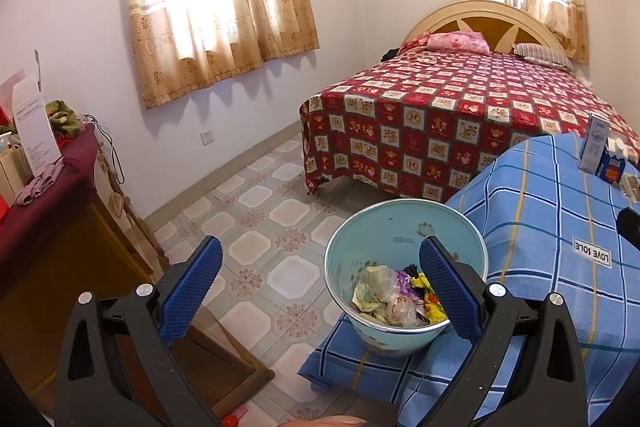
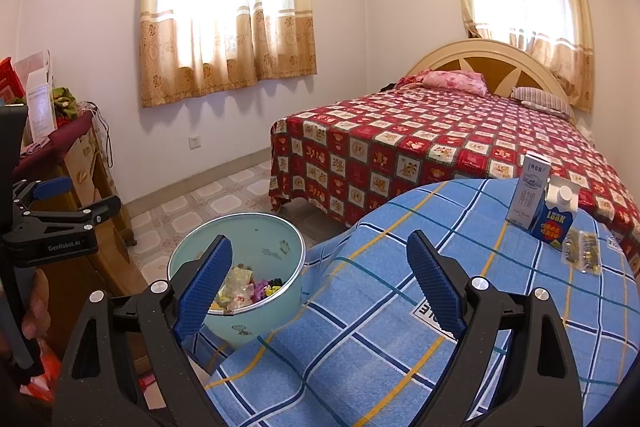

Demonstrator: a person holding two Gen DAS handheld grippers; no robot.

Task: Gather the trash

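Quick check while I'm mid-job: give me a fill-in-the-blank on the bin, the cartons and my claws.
1. The light blue bin holds ____.
2. Both cartons stand on the blue ____ cloth.
3. The right claw is ____ and holds nothing.
4. The left claw is ____, too.

Missing: trash; checked; open; open

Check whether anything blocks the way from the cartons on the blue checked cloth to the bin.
Nothing visible does. The two cartons stand upright at the far right of the blue checked cloth; the stretch of cloth from them to the open-topped bin lies bare. The open right gripper holds nothing.
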